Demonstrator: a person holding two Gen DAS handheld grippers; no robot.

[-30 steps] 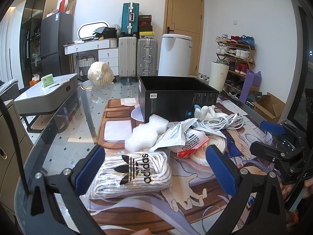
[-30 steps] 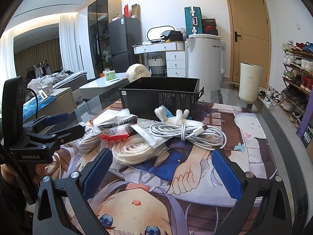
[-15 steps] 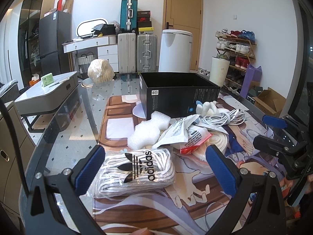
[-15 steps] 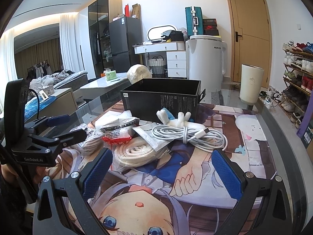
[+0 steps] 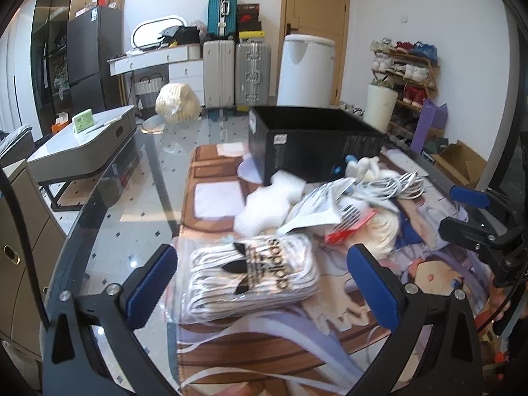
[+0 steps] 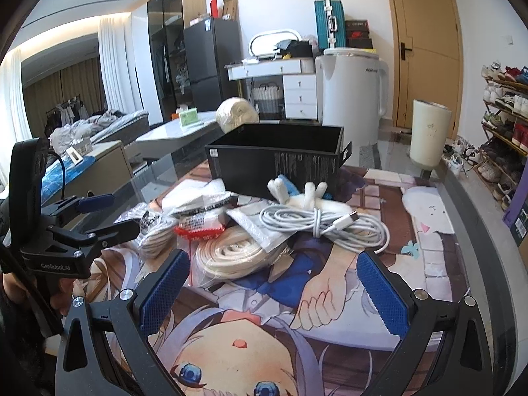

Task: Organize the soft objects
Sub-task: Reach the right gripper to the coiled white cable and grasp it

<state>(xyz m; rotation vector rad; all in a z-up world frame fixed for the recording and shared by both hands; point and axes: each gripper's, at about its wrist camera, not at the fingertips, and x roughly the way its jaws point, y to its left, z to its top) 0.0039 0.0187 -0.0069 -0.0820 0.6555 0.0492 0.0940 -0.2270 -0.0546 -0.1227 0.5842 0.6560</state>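
Observation:
A clear bag of white laces with a black adidas logo (image 5: 254,272) lies on the printed mat, just ahead of my open left gripper (image 5: 262,282). Behind it sit a white foam piece (image 5: 267,203), a white pouch (image 5: 316,209) and a red-edged packet (image 5: 346,229). An open black box (image 5: 313,147) stands further back. In the right wrist view, my open right gripper (image 6: 274,285) hovers over the mat short of a bagged cream coil (image 6: 231,259), a bundled white cable (image 6: 323,221) and a small white plush (image 6: 305,198). The left gripper (image 6: 95,211) also shows at that view's left.
The glass table (image 5: 132,204) has a curved edge at the left. A cream round bundle (image 5: 176,102) rests at its far end. Beyond stand suitcases (image 5: 236,72), a white appliance (image 6: 351,95), a shoe rack (image 5: 406,69) and a low grey table (image 5: 82,145).
The left gripper has moved forward and slightly left, so the adidas bag now sits closer between its fingers. The right gripper has edged forward toward the coil and cable. Both stay open.

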